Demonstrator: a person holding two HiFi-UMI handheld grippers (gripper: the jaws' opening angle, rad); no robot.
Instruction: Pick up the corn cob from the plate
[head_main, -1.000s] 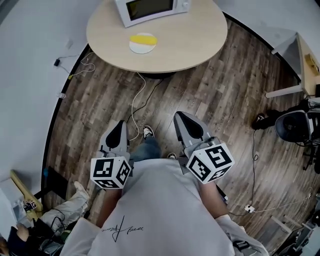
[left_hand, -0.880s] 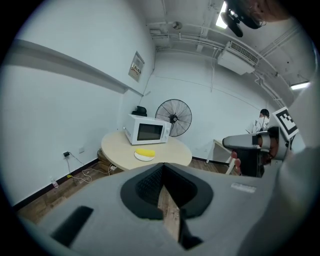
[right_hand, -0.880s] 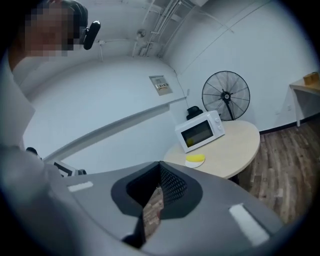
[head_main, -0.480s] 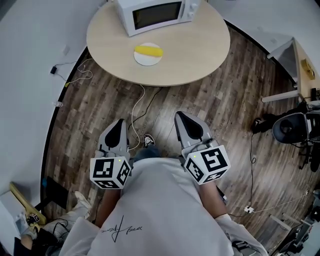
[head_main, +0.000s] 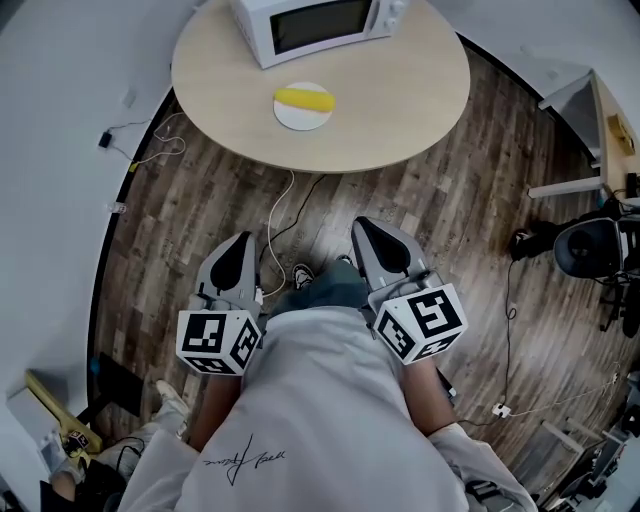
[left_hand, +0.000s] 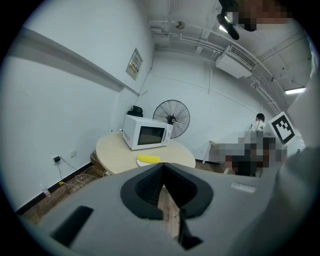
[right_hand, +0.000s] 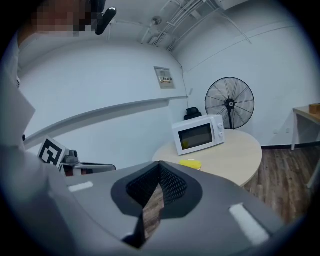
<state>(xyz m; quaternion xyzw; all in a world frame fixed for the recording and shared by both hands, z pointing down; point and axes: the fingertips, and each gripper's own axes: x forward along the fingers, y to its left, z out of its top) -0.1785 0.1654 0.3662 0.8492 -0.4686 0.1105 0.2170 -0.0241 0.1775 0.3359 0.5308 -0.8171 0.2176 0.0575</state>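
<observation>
A yellow corn cob (head_main: 305, 99) lies on a small white plate (head_main: 303, 117) on the round beige table (head_main: 400, 90), in front of a white microwave (head_main: 320, 25). The cob (left_hand: 148, 159) also shows in the left gripper view, and the cob (right_hand: 190, 163) in the right gripper view. My left gripper (head_main: 240, 256) and right gripper (head_main: 368, 240) hang side by side over the wooden floor, well short of the table. Both are shut with nothing between the jaws, tips meeting at the left gripper (left_hand: 161, 166) and the right gripper (right_hand: 160, 165).
A white cable (head_main: 272, 215) trails across the floor from under the table. A desk corner (head_main: 600, 120) and a dark chair (head_main: 590, 250) stand at the right. A standing fan (right_hand: 229, 104) is behind the table. A seated person's legs (head_main: 150, 410) are at lower left.
Both grippers and I have moved toward the table; the table, plate and microwave appear nearer and more fully in view. The jaws stay shut.
</observation>
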